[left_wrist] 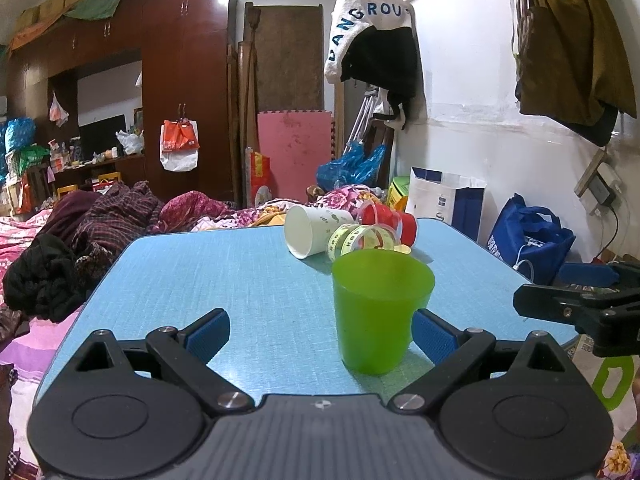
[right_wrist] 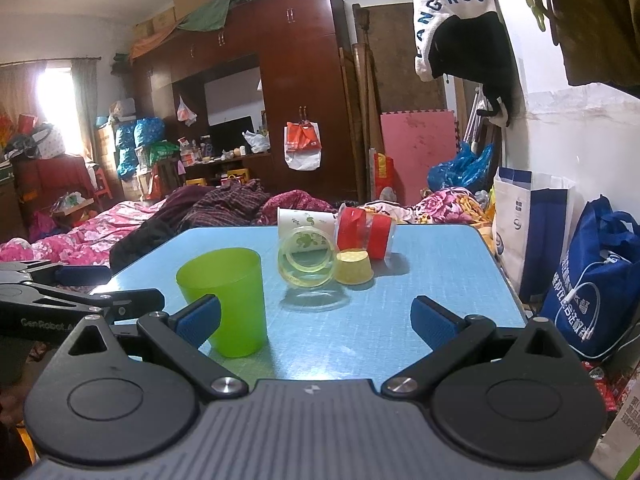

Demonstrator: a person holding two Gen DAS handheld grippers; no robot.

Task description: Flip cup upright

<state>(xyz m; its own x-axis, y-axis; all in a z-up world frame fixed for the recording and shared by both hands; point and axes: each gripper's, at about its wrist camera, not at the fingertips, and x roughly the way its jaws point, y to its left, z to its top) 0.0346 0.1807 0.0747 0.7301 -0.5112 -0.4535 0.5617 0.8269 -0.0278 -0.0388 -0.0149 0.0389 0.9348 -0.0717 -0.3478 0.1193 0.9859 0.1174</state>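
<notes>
A green plastic cup point(left_wrist: 378, 312) stands upright on the blue table point(left_wrist: 224, 276), mouth up. My left gripper point(left_wrist: 322, 334) is open; the cup stands between its pads, close to the right pad point(left_wrist: 434, 338), not gripped. In the right wrist view the green cup point(right_wrist: 228, 300) stands at the left, just behind the left pad point(right_wrist: 198, 322) of my open, empty right gripper point(right_wrist: 316, 322). Behind lie a white paper cup point(left_wrist: 312, 230) on its side, a clear yellowish cup point(right_wrist: 306, 262) on its side, a red cup point(right_wrist: 366, 236) and a small yellow cup point(right_wrist: 354, 266) upside down.
The table stands over a bed with heaped clothes point(left_wrist: 100, 220) on the left. Blue and white bags point(right_wrist: 592, 276) stand against the wall at the right. Each gripper shows at the edge of the other's view point(left_wrist: 580, 304) point(right_wrist: 60, 292).
</notes>
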